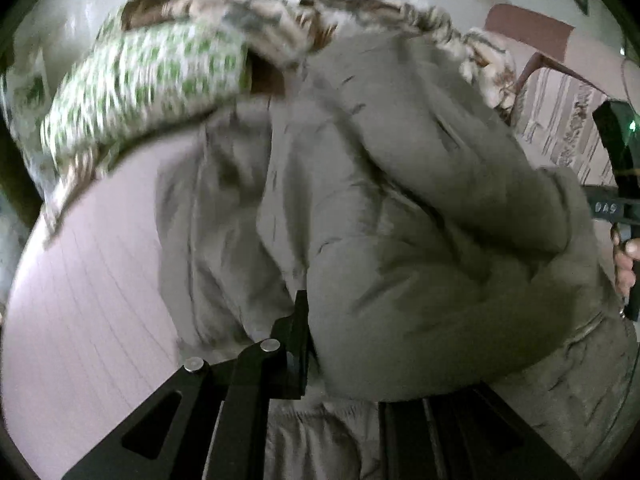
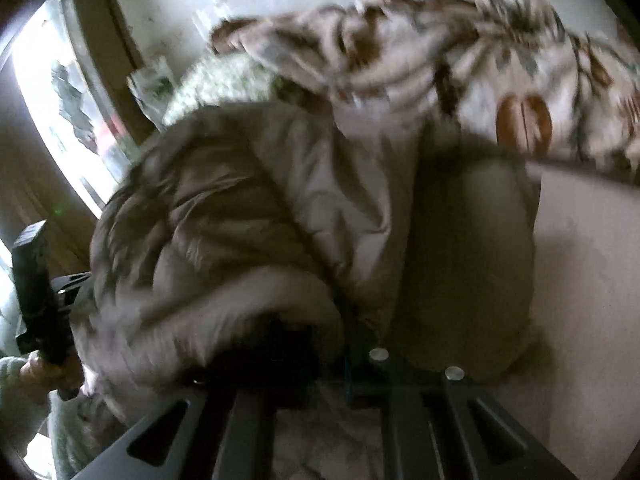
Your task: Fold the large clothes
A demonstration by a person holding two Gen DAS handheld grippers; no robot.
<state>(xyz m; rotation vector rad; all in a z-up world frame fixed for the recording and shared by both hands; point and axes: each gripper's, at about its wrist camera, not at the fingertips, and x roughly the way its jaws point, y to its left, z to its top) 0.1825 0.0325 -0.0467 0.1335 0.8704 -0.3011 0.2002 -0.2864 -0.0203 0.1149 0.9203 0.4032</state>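
Note:
A large grey-olive padded jacket (image 1: 400,200) lies bunched on a pink bed sheet (image 1: 88,280). In the left wrist view my left gripper (image 1: 316,344) is shut on a fold of the jacket; only the left finger (image 1: 298,336) shows, the other is buried in fabric. The right gripper body (image 1: 618,184) shows at the right edge, held by a hand. In the right wrist view the jacket (image 2: 280,220) fills the middle, and my right gripper (image 2: 336,356) is shut on its hem, fingertips hidden in the cloth. The left gripper body (image 2: 38,296) is at far left.
A green-and-white patterned pillow (image 1: 152,80) and a brown-and-cream patterned blanket (image 2: 480,64) lie behind the jacket against a white wall. A window (image 2: 68,108) is at the left. Pink sheet (image 2: 580,280) shows to the right of the jacket.

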